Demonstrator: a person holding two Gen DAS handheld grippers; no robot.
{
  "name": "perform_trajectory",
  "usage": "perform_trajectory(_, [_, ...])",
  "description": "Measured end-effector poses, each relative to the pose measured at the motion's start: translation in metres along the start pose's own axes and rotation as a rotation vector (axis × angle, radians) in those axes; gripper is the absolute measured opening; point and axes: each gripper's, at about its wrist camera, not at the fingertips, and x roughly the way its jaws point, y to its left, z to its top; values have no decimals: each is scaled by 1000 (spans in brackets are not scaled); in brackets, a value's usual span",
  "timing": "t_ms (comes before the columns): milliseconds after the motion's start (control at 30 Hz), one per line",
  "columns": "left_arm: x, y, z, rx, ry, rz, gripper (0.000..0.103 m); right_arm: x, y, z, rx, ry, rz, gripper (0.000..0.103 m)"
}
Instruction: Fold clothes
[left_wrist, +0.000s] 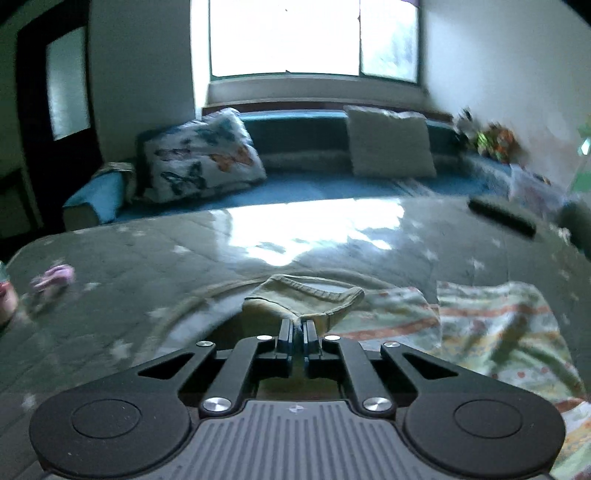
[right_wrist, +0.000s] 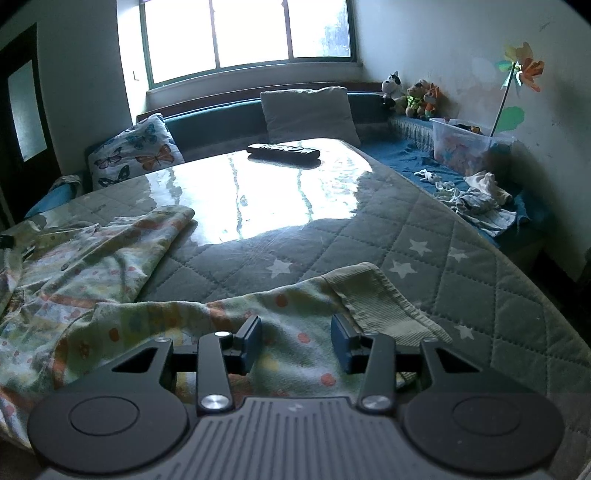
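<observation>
A small patterned garment with pale green ribbed cuffs lies on the quilted grey star table cover (right_wrist: 424, 236). In the left wrist view my left gripper (left_wrist: 298, 325) is shut on one ribbed cuff (left_wrist: 314, 295) and holds it lifted off the table; the patterned cloth (left_wrist: 491, 325) trails to the right. In the right wrist view my right gripper (right_wrist: 297, 332) is open, its fingers straddling the patterned cloth (right_wrist: 291, 317) just left of the other ribbed cuff (right_wrist: 376, 299). The rest of the garment (right_wrist: 92, 266) lies crumpled to the left.
A black remote (right_wrist: 283, 150) lies at the table's far side, also in the left wrist view (left_wrist: 502, 218). A blue sofa with a butterfly cushion (right_wrist: 136, 155), a plain cushion (right_wrist: 308, 112), a clear bin (right_wrist: 467, 146) and loose clothes (right_wrist: 476, 201) surrounds the table. Something pink (left_wrist: 55, 278) lies left.
</observation>
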Motion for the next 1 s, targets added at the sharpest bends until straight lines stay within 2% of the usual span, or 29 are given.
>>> perform_trajectory(333, [-92, 76, -20, -172, -118, 96, 5, -9, 9, -4, 3, -1, 20, 43])
perform_trajectory(467, [-122, 100, -39, -222, -145, 130, 5, -14, 15, -8, -9, 5, 30, 48])
perform_trajectory(733, [-154, 141, -92, -277, -102, 214, 5, -16, 20, -12, -26, 14, 10, 49])
perform_trajectory(1000, [-163, 168, -137, -332, -40, 289, 1, -15, 28, -13, -47, 23, -4, 51])
